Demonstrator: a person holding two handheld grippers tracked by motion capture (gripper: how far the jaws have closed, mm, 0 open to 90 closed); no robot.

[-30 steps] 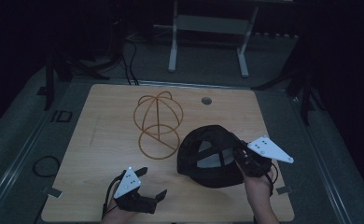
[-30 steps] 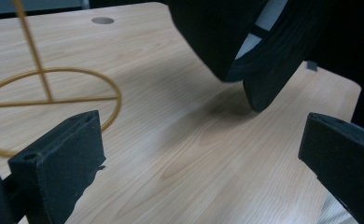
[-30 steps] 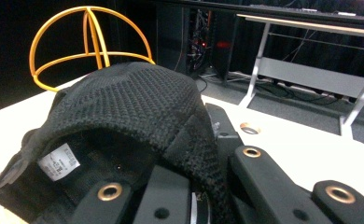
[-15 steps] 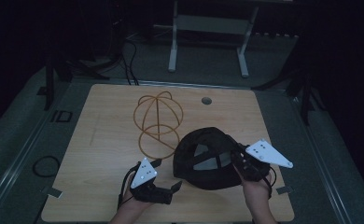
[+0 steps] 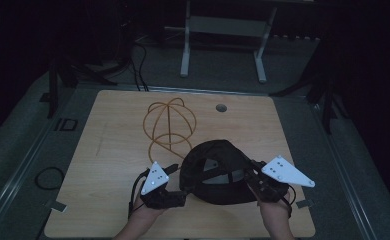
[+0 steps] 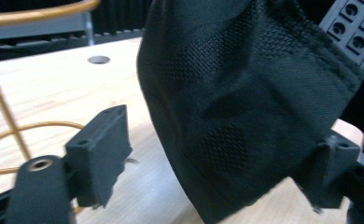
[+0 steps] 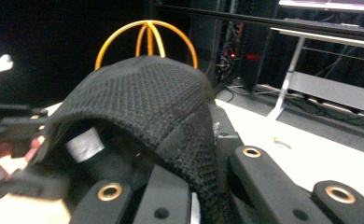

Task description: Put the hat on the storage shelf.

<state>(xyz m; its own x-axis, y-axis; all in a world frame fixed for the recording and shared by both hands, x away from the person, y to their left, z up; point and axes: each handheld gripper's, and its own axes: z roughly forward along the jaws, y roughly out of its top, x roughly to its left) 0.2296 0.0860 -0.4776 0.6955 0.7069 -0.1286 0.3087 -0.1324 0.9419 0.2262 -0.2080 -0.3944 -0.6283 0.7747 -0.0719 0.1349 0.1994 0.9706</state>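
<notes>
Nearest the person, the right gripper (image 5: 255,176) pinches the right edge of the black mesh cap (image 5: 215,170) and holds it lifted off the wooden table (image 5: 108,150), near the table's front edge. At the cap's left, the left gripper (image 5: 175,192) has just been closing, its jaws spread with the cap's fabric (image 6: 245,107) between them but not yet clamped. Farther back stands the golden wire stand (image 5: 170,125), bare. The cap looks picked up; setting it on the stand appears left to do.
</notes>
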